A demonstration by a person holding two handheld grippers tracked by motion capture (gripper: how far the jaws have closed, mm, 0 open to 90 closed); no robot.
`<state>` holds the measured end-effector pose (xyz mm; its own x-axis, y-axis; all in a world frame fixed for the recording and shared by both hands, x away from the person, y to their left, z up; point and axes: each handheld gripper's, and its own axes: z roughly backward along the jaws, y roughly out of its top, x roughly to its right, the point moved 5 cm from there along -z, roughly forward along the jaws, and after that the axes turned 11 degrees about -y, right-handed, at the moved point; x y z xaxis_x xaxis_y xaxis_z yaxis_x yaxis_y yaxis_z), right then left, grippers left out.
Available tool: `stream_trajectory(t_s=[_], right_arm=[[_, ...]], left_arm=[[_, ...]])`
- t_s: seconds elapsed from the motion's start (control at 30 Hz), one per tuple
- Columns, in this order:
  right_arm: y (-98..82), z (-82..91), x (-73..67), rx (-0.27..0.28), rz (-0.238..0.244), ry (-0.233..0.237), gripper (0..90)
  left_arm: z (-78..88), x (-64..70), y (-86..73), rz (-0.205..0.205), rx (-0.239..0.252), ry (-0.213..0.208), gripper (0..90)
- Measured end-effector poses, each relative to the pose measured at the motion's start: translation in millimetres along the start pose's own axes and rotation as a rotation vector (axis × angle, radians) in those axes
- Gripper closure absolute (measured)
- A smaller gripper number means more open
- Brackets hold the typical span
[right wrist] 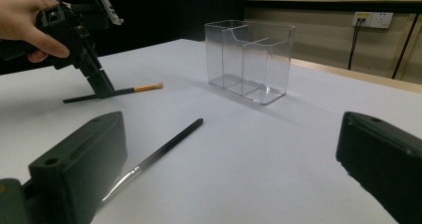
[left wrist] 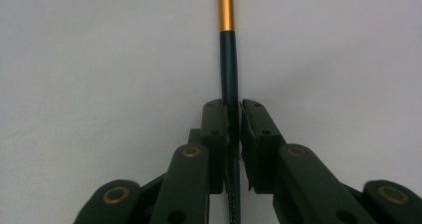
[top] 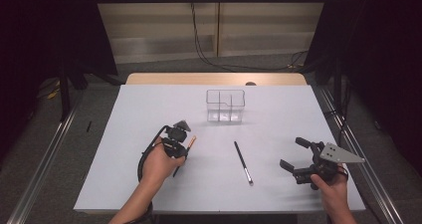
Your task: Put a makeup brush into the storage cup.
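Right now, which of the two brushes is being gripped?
The black-handled brush with the gold band, pinched in the left gripper jaws. The all-black brush with the silver tip lies untouched mid-table.

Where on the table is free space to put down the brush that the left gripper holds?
Free: the far-left area beside the clear organizer, and the near strip between the two hands. Crowded: the middle, where the black brush lies, and around the left gripper holding the gold-banded brush.

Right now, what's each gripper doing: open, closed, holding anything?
Left gripper: closed on the dark handle of the gold-ferruled brush on the table.
Right gripper: open, holding nothing.
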<state>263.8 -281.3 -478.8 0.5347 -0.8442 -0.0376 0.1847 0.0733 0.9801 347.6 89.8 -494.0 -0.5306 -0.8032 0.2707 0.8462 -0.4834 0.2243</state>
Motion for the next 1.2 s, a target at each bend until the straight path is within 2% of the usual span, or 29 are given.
stream_trajectory(t_s=[0.07, 0.1, 0.3, 0.5, 0.83, 1.0, 1.07, 1.1, 1.2], right_arm=[[0.2, 0.3, -0.3, -0.001, 0.001, 0.0, 0.0], [0.2, 0.3, -0.3, -0.001, 0.001, 0.0, 0.0], [0.4, 0.3, -0.6, -0.001, 0.005, 0.002, 0.0], [0.2, 0.9, 0.5, 0.0, 0.002, 0.0, 0.0], [-0.8, -0.4, 0.6, -0.006, 0.005, 0.003, 0.0], [-0.6, 0.1, 0.9, -0.004, 0.004, 0.0, 0.0], [-0.7, 0.0, 1.0, -0.004, 0.005, 0.0, 0.0], [-0.9, -0.2, 1.0, -0.005, 0.006, 0.001, 0.0], [-1.2, -0.3, 0.8, -0.007, 0.005, 0.001, 0.0]], left_arm=[[-0.9, 0.6, 0.5, 0.006, -0.003, 0.004, 81.4], [-1.0, 0.9, 0.8, -0.005, -0.015, 0.009, 81.4], [-2.9, 4.9, 3.1, -0.022, -0.04, 0.061, 83.8], [-1.6, 2.6, 2.7, -0.018, -0.032, 0.022, 83.9], [1.4, -1.3, 2.7, -0.04, -0.026, -0.004, 84.0], [4.9, -2.3, 4.3, -0.037, 0.013, -0.026, 84.0], [6.8, -1.9, 5.7, -0.038, 0.042, -0.033, 84.0], [8.4, -1.3, 7.0, -0.035, 0.071, -0.055, 84.0], [10.3, -1.7, 8.5, -0.044, 0.099, -0.067, 83.9]])
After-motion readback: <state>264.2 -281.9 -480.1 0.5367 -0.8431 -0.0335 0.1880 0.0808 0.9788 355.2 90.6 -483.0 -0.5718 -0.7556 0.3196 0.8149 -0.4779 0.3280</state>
